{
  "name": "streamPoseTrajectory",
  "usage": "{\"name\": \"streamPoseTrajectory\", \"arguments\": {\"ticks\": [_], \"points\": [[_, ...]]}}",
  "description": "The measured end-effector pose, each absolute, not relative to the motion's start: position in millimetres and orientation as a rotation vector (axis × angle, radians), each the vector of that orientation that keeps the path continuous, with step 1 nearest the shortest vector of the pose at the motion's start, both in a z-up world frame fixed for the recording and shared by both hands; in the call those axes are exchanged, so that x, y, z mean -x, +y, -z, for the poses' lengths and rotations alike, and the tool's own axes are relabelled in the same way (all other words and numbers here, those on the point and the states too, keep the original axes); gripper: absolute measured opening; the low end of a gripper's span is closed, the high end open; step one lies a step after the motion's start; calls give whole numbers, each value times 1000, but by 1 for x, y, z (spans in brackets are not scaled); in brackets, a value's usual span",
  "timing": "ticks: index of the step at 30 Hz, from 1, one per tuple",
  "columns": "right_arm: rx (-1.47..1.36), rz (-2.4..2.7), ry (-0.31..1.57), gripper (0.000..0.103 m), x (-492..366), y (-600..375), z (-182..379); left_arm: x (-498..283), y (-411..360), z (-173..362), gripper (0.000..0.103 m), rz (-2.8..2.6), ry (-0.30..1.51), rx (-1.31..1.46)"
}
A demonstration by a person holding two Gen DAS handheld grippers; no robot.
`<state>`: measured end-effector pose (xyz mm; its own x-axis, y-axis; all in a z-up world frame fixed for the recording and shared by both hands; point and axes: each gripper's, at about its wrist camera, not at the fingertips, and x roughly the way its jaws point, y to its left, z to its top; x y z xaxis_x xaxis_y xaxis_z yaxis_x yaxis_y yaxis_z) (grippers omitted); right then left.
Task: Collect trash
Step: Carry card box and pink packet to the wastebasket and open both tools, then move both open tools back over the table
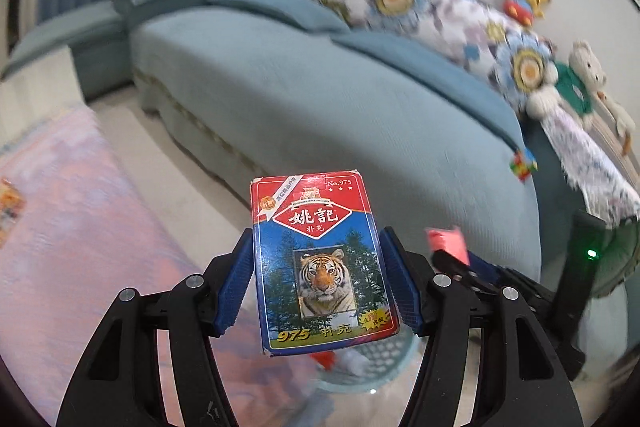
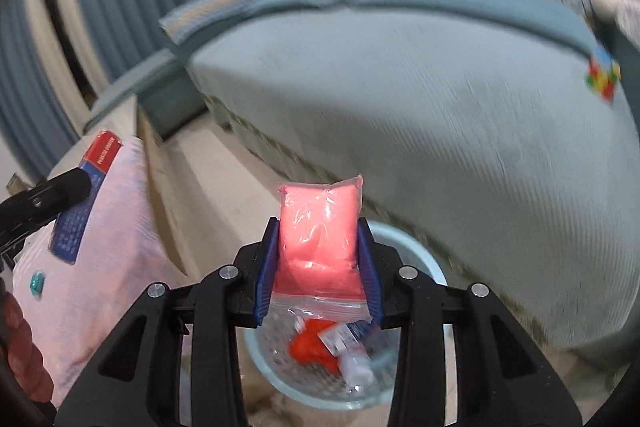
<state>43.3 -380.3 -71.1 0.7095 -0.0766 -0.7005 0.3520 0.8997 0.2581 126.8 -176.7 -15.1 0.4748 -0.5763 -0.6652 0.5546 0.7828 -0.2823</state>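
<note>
My left gripper (image 1: 318, 259) is shut on a red-and-blue playing-card box (image 1: 322, 259) with a tiger picture, held upright between the blue pads. In the right wrist view my right gripper (image 2: 318, 259) is shut on a clear bag of pink stuff (image 2: 320, 239). Below it on the floor stands a pale blue mesh bin (image 2: 420, 259) with red and white scraps inside. The same bin (image 1: 384, 359) shows under the card box in the left wrist view. The pink bag (image 1: 446, 243) and right gripper appear at the right there; the card box (image 2: 86, 187) shows at left in the right wrist view.
A light blue sofa (image 1: 320, 87) with patterned cushions and plush toys fills the space ahead. A pink-covered low table (image 1: 80, 227) lies at the left with a small orange packet (image 1: 10, 207) on it. A colour cube (image 1: 524, 165) sits on the sofa's right end.
</note>
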Motion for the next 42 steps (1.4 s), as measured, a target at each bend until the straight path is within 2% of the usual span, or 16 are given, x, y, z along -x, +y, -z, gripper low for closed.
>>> {"name": "streamPoseTrajectory", "arguments": {"ticks": [5, 9, 11, 14, 23, 32, 40, 42], "points": [[-426, 276, 856, 34, -47, -397, 111, -126, -210, 64, 60, 770, 945, -29], [-458, 277, 898, 37, -48, -406, 127, -124, -228, 83, 62, 788, 1001, -86], [-476, 273, 906, 46, -47, -408, 132, -122, -230, 82, 64, 782, 977, -98], [-476, 289, 907, 52, -48, -408, 132, -119, -225, 73, 69, 791, 944, -100], [-445, 232, 858, 52, -45, -392, 112, -121, -196, 56, 69, 771, 904, -31], [-303, 36, 747, 52, -58, -316, 65, -119, -94, 28, 69, 641, 795, 87], [-166, -188, 681, 52, -83, -204, 30, -108, 52, -1, 69, 378, 671, 177], [-154, -233, 677, 52, -91, -180, 26, -104, 87, -2, 73, 312, 653, 201]]}}
